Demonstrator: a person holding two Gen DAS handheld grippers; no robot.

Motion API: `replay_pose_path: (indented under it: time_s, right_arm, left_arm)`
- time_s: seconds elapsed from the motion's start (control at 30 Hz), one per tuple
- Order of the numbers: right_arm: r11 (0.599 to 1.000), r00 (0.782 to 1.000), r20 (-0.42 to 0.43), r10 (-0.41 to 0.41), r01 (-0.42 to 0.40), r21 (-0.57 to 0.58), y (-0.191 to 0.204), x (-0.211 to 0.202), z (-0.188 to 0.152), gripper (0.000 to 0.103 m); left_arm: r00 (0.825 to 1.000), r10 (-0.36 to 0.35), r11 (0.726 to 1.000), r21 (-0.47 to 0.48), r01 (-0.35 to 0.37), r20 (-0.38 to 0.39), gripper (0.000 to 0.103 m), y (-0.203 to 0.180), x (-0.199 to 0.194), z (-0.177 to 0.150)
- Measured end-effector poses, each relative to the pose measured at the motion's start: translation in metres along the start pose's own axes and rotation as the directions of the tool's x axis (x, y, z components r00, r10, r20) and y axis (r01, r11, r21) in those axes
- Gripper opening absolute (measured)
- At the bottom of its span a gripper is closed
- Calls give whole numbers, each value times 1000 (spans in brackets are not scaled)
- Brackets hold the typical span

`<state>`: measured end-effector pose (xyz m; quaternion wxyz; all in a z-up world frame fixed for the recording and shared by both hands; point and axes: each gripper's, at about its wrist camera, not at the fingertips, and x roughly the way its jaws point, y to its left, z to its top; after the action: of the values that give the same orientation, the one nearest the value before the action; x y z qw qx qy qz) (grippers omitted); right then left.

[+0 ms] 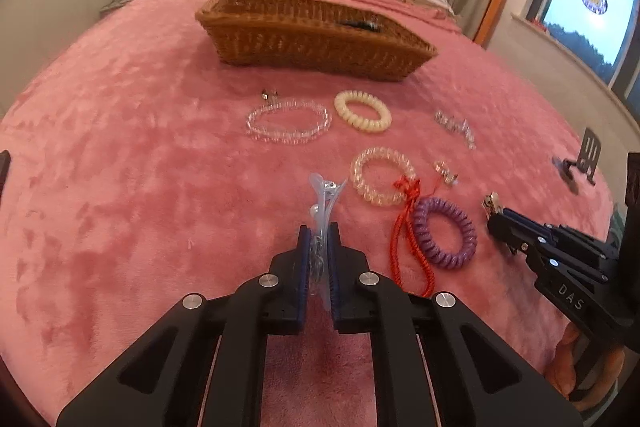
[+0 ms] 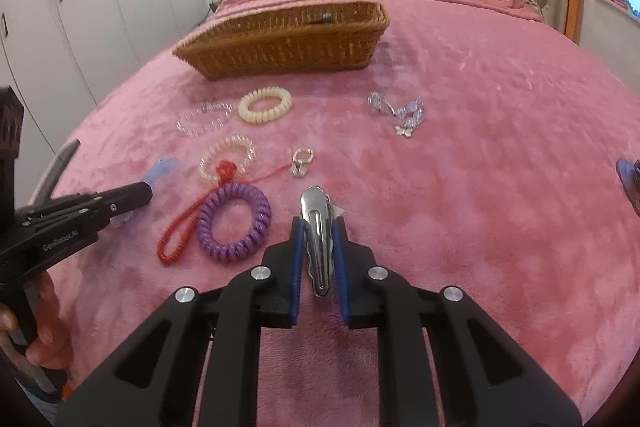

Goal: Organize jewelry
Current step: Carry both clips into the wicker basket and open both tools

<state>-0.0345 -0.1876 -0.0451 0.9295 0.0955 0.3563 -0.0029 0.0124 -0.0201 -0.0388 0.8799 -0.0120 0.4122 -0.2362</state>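
Silver hair clip (image 2: 318, 239), clamped lengthwise in right hand-held gripper (image 2: 319, 227), points toward wicker basket (image 2: 288, 43).

left gripper (image 1: 319, 239) fingers clamped, right gripper (image 2: 319, 231) fingers clamped, both level, pointing forward

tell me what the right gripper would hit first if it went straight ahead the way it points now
Probably bare pink blanket. The right gripper, shut on a silver metal hair clip, points between the small gold clasp charm and the clear crystal bracelet. Farther on is the brown wicker basket, though depth is unclear.
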Motion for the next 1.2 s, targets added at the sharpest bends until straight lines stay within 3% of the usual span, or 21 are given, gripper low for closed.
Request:
replay_pose_path:
  time_s: [0.3, 0.53, 0.63, 0.8, 0.93, 1.0, 1.2]
  right_arm:
    - [999, 987, 152, 52, -50, -20, 7, -31, 58, 13]
    - [996, 969, 235, 79, -68, -55, 18, -5, 145, 13]
    - [995, 971, 218, 99, -90, -50, 19, 26, 184, 13]
    - [990, 982, 126, 138, -140, 10, 13, 86, 226, 13]
    - [974, 976, -8, 218, -217, 62, 11, 146, 245, 13]
    - [968, 969, -53, 240, -235, 86, 13, 170, 248, 13]
    - [985, 982, -79, 169, -165, 52, 24, 198, 250, 13]
  left_arm:
    - [981, -71, 997, 2, 72, 178, 6, -3, -42, 47]
    - [959, -72, 997, 20, 69, 274, 6, -1, -37, 130]
    - [956, -60, 998, 13, 58, 287, 6, 3, -18, 162]
    - [969, -25, 999, -40, 36, 245, 7, 21, 34, 204]
    - [982, -42, 996, -73, 56, 181, 7, 39, 79, 215]
    - [988, -22, 997, -74, 34, 153, 7, 46, 99, 216]
    - [993, -28, 995, -92, 38, 111, 7, 62, 121, 210]
